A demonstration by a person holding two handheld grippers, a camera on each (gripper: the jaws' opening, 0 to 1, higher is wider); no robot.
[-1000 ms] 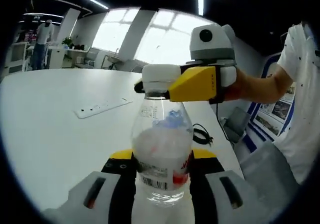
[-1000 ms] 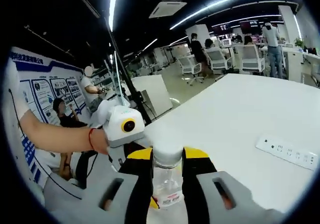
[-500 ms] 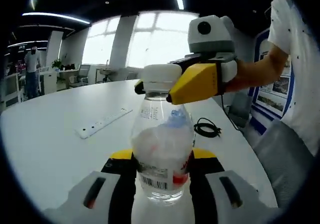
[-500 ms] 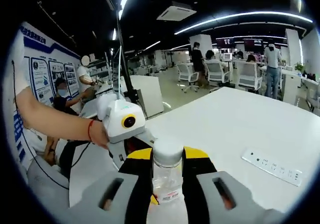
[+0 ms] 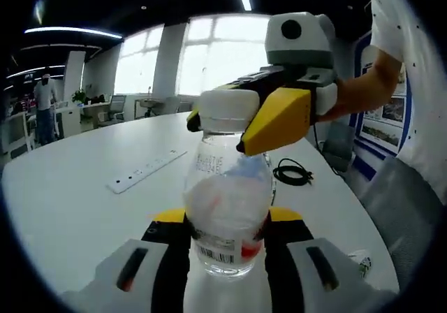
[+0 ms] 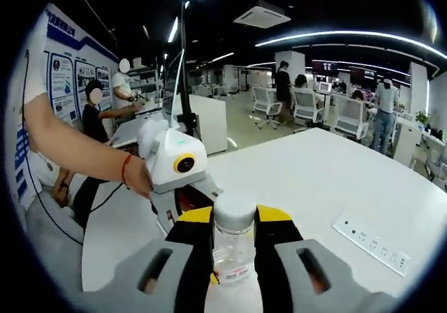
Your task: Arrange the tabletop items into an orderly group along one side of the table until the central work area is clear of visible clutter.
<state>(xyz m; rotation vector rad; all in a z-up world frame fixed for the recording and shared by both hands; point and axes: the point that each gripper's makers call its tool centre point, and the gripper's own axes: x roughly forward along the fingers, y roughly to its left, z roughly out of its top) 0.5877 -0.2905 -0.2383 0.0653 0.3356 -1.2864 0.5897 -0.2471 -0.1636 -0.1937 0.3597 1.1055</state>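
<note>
A clear plastic bottle (image 5: 227, 208) with a white cap (image 5: 225, 110) stands upright between my two grippers. My left gripper (image 5: 227, 233) is shut on the bottle's lower body, at the barcode label. Coming in from the right, my right gripper (image 5: 234, 121) is shut on the cap with its yellow jaws either side. In the right gripper view the cap (image 6: 234, 212) sits between my right gripper's (image 6: 234, 219) own jaws, with the bottle's neck (image 6: 232, 253) below. A hand (image 6: 137, 180) holds the left gripper just behind the bottle.
The bottle is over a wide white table (image 5: 70, 208). A white power strip (image 5: 147, 170) (image 6: 370, 243) lies on it, and a coiled black cable (image 5: 293, 175) near the right edge. A grey chair (image 5: 405, 208) stands at the right. People and office chairs are far behind.
Both grippers keep their hold on the bottle. The right gripper has rolled a little around the cap, its yellow jaw now slanting down. The background shifted with the hands.
</note>
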